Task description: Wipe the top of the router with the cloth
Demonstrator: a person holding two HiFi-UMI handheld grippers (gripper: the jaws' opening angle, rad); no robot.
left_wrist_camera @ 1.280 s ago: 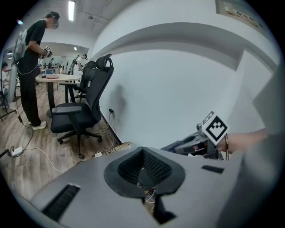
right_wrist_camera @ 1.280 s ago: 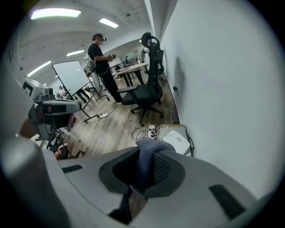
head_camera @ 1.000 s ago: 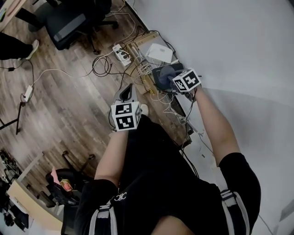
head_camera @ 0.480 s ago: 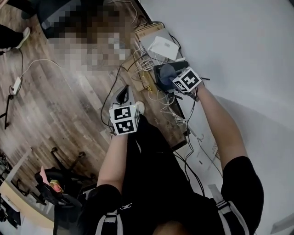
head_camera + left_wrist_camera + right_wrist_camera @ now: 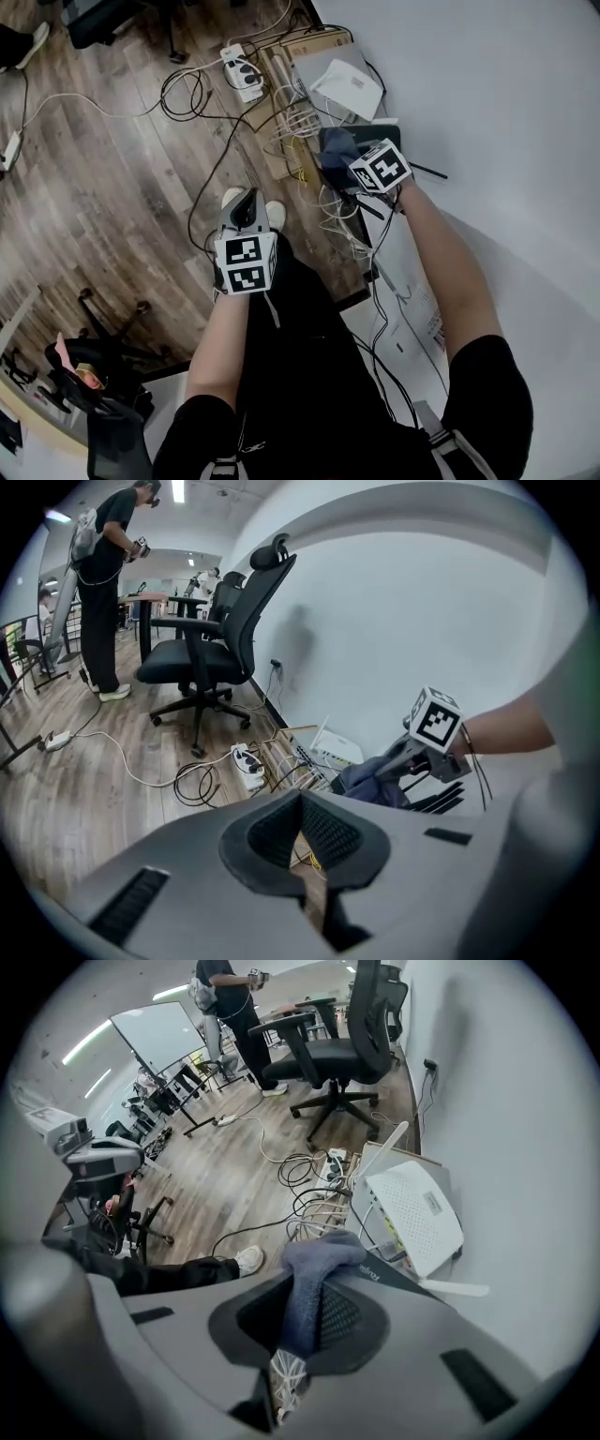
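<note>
Now: R tool (image 5: pixel 300 1312) clamped on blue-grey cloth (image 5: pixel 314 1252), over black router (image 5: pixel 375 132); L tool (image 5: pixel 302 834) closed, empty.

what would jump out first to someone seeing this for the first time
The blue-grey cloth clamped in the right hand-held gripper stands out, held over a black router by the wall. Just beyond it sits a white router, with a tangle of cables spilling onto the wood floor. The left hand-held gripper is held apart from all this, shut and empty.
</note>
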